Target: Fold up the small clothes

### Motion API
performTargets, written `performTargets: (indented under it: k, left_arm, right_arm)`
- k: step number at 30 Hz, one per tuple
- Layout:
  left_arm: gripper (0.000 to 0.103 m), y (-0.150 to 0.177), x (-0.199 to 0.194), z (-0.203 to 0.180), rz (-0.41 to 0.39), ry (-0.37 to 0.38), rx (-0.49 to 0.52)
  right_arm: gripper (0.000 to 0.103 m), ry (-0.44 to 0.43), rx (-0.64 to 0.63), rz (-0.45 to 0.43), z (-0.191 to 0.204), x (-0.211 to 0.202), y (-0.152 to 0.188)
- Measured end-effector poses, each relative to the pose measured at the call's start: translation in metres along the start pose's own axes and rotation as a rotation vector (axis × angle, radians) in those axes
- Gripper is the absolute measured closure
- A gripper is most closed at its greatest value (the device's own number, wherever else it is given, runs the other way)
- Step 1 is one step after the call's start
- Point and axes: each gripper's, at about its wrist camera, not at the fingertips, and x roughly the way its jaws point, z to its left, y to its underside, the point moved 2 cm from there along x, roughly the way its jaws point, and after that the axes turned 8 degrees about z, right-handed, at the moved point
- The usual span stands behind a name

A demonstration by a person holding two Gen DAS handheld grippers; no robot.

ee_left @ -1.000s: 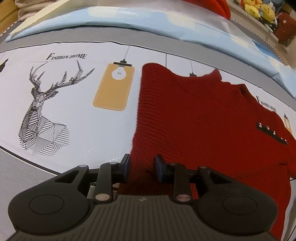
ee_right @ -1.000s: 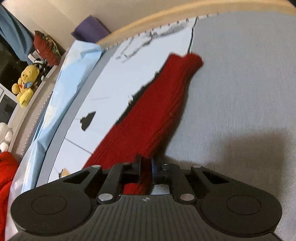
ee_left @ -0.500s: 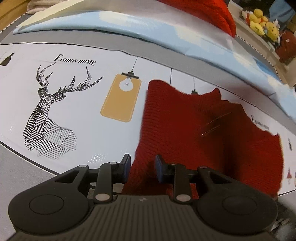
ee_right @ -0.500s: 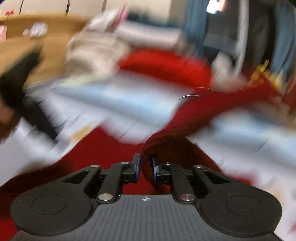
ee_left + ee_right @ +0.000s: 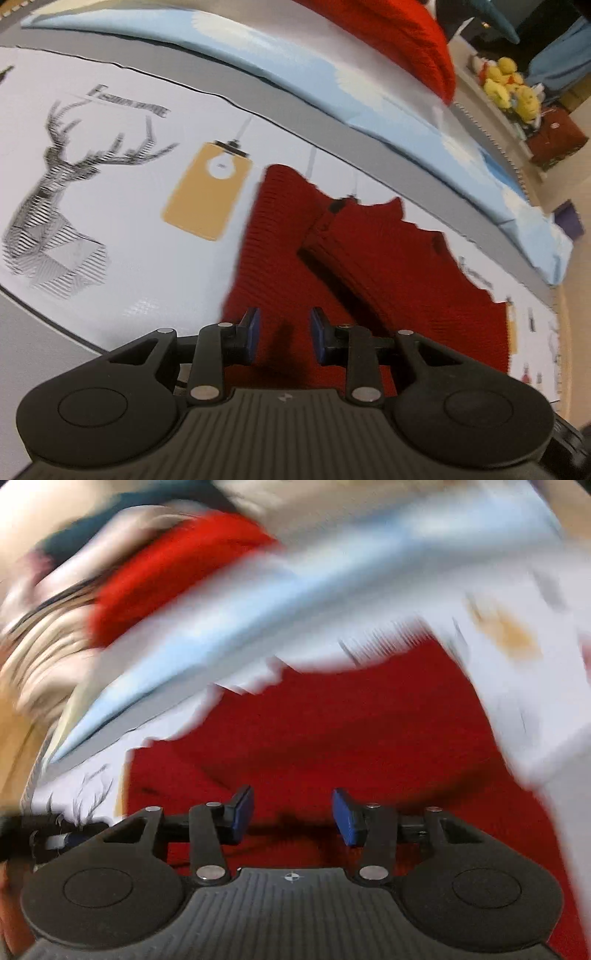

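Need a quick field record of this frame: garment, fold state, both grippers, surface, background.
garment: red knit sweater, lying on the bed
fold state: sleeve laid diagonally across the body; rest unfolded
left gripper: jaws open, over the sweater's near edge, holding nothing
right gripper: jaws open, over red knit, holding nothing; view motion-blurred
surface: white printed sheet with deer and yellow lamp panel
background: light blue bedding, red pillow, yellow plush toys
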Motion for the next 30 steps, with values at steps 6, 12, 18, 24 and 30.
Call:
performTargets:
  k: [6,12,18,24,30]
  left_arm:
    - [0.072,-0.002,0.011,-0.005,-0.004,0.026,-0.041]
    - [0.069,0.001,0.029,0.003,0.026,0.116,-0.137]
    - [0.068,-0.001,0.037,0.017,-0.052,0.158,-0.254]
    - [0.053,-0.008,0.031,0.016,-0.137,0.174,-0.248]
    - [0.065,-0.009,0.032,0.012,-0.155,0.162,-0.209]
  right_arm:
    - [0.057,0.029,0.09,0.176,-0.02,0.049,0.005]
    - [0.065,0.014,0.046,0.161,-0.009,0.035,0.011]
    - [0.062,0.024,0.132,0.191,-0.024,0.037,0.005]
    - [0.062,0.027,0.138,0.215,-0.022,0.042,0.001]
    - [0.062,0.03,0.14,0.225,-0.015,0.057,-0.003]
